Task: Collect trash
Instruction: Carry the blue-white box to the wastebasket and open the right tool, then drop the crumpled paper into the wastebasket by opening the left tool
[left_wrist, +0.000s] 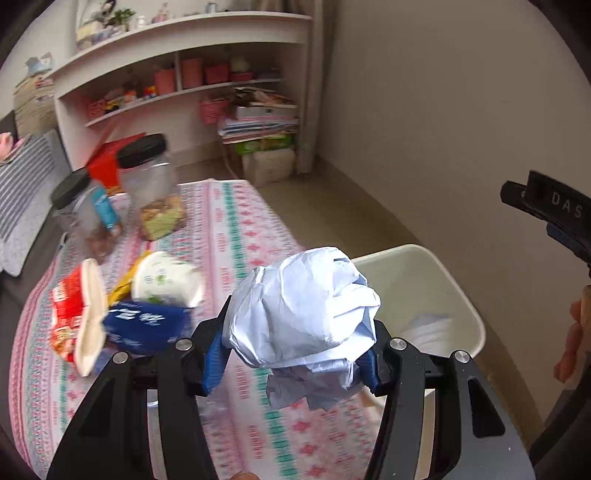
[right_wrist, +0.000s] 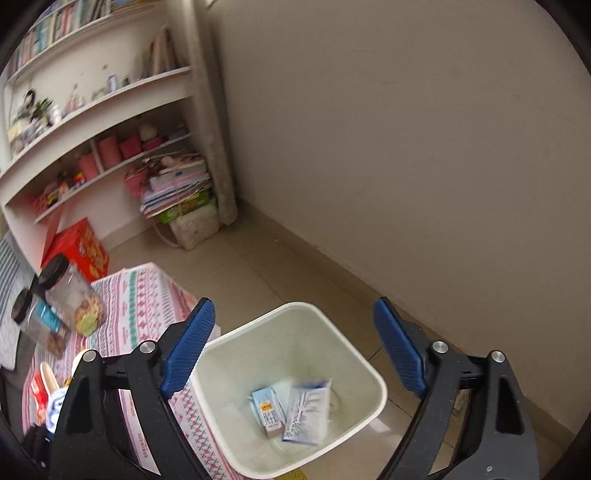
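Note:
My left gripper (left_wrist: 295, 354) is shut on a crumpled ball of white paper (left_wrist: 303, 310) and holds it above the table's right edge, next to the white trash bin (left_wrist: 461, 295). My right gripper (right_wrist: 295, 350) is open and empty, hovering over the trash bin (right_wrist: 369, 369). In the bin lie a small blue carton (right_wrist: 266, 408) and a flat printed packet (right_wrist: 308, 413). On the patterned tablecloth (left_wrist: 236, 229) lie a red noodle cup (left_wrist: 74, 317) on its side, a white cup (left_wrist: 166, 280) and a blue packet (left_wrist: 144, 325).
Two clear jars with black lids (left_wrist: 151, 184) stand at the table's far end. A red box (right_wrist: 79, 251) sits on the floor behind. White shelves (left_wrist: 184, 74) and a stack of books (left_wrist: 258, 125) stand by the wall. The other gripper's body (left_wrist: 546, 214) shows at the right edge.

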